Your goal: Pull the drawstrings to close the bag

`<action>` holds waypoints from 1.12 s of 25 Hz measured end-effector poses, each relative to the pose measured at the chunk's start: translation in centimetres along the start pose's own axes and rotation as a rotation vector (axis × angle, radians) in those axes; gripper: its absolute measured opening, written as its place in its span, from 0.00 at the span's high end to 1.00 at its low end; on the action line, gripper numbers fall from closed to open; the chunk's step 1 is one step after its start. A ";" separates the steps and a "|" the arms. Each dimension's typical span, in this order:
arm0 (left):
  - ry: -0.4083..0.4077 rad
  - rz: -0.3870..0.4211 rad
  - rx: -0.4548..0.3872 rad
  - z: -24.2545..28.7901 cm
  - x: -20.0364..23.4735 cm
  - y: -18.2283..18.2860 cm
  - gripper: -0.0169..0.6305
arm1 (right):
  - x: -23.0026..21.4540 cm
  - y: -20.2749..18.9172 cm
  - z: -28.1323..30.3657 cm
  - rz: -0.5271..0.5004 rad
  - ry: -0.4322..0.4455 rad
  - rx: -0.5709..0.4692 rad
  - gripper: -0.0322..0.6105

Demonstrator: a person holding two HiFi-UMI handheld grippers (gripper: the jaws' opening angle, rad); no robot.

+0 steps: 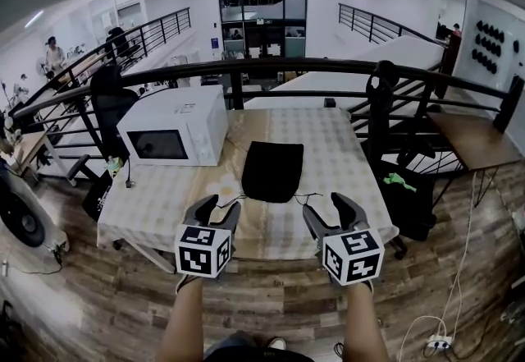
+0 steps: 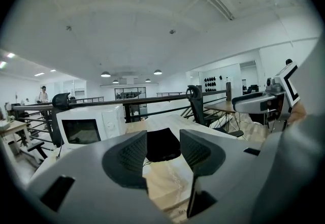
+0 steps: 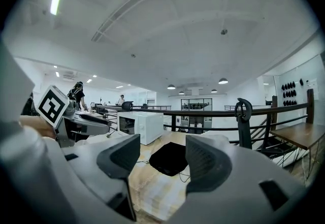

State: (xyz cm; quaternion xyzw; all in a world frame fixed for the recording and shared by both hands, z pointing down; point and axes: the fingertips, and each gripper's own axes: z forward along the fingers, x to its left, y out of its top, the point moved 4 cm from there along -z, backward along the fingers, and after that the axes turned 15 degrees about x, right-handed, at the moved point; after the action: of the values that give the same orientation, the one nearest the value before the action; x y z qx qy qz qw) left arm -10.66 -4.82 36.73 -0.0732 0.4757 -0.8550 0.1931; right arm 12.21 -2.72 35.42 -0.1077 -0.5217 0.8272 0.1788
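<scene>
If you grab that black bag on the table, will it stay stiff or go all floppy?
Probably floppy: the black bag lies flat and soft-edged on the table, like cloth. It looks light, since nothing bulges inside. Pulling its thin drawstrings may slide it rather than close it.

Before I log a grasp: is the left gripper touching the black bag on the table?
Apart. In the head view the left gripper, jaws open, hangs short of the black bag, with bare tablecloth between them.
</scene>
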 end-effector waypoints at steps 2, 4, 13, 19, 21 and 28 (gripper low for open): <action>0.005 -0.001 0.003 0.4 0.3 0.2 0.66 | -0.2 0.1 0.6 -0.002 0.006 0.005 0.54; 0.009 -0.001 0.000 0.9 0.6 0.5 0.66 | -0.3 0.2 1.4 -0.006 0.012 0.009 0.54; -0.008 0.003 -0.003 5.4 3.4 2.6 0.66 | -1.5 2.2 6.2 -0.015 -0.009 0.027 0.54; -0.035 0.014 -0.002 9.2 6.1 4.8 0.65 | -2.5 4.5 10.3 -0.010 -0.027 0.032 0.54; -0.041 0.016 -0.004 10.5 7.3 5.6 0.66 | -2.7 5.4 11.9 -0.007 -0.032 0.032 0.54; -0.072 0.040 0.001 14.5 10.8 7.8 0.66 | -3.0 8.0 16.8 0.008 -0.056 0.041 0.54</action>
State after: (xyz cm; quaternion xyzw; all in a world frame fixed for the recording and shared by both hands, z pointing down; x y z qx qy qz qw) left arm -14.05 -24.20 37.28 -0.0944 0.4693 -0.8481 0.2270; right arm 7.34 -20.91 35.49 -0.0830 -0.5090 0.8412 0.1628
